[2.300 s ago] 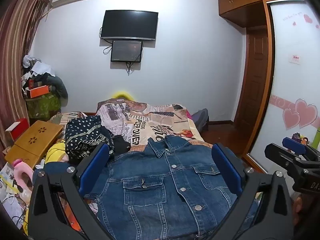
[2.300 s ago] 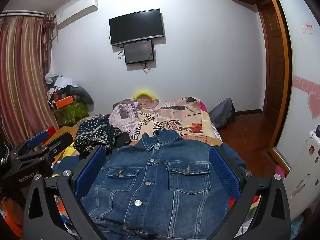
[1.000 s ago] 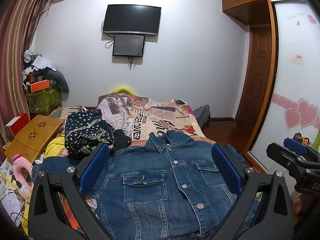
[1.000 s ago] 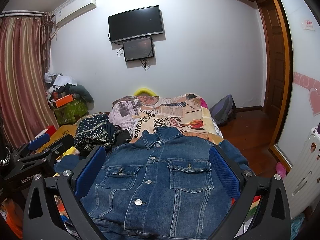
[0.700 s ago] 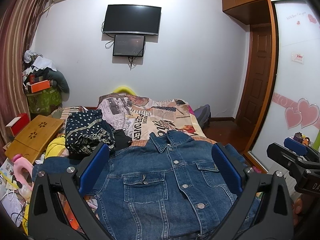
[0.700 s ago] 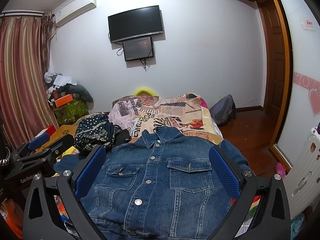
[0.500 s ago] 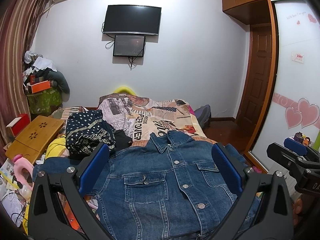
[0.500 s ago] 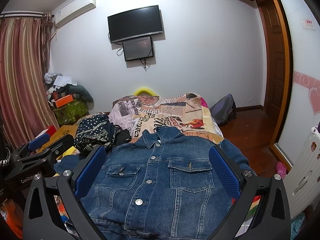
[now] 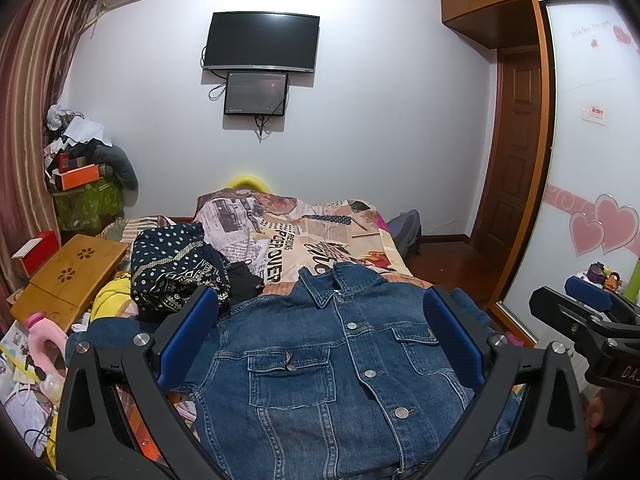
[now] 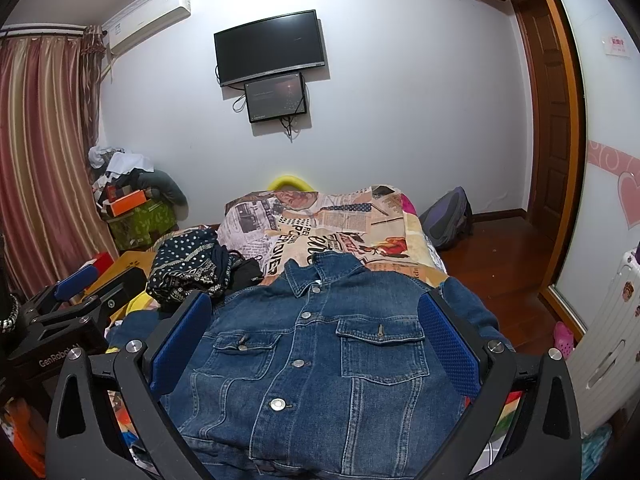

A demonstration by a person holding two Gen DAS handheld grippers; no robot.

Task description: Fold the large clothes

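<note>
My left gripper point(image 9: 320, 332) and right gripper point(image 10: 314, 332) both hang with fingers spread apart, holding nothing. The denim jacket point(image 9: 332, 376) lies buttoned and face up on the bed point(image 9: 320, 236) just ahead of and below both. Over the last seconds the view barely shifted, so I judge folding hasn't started; a sleeve comes first.
</note>
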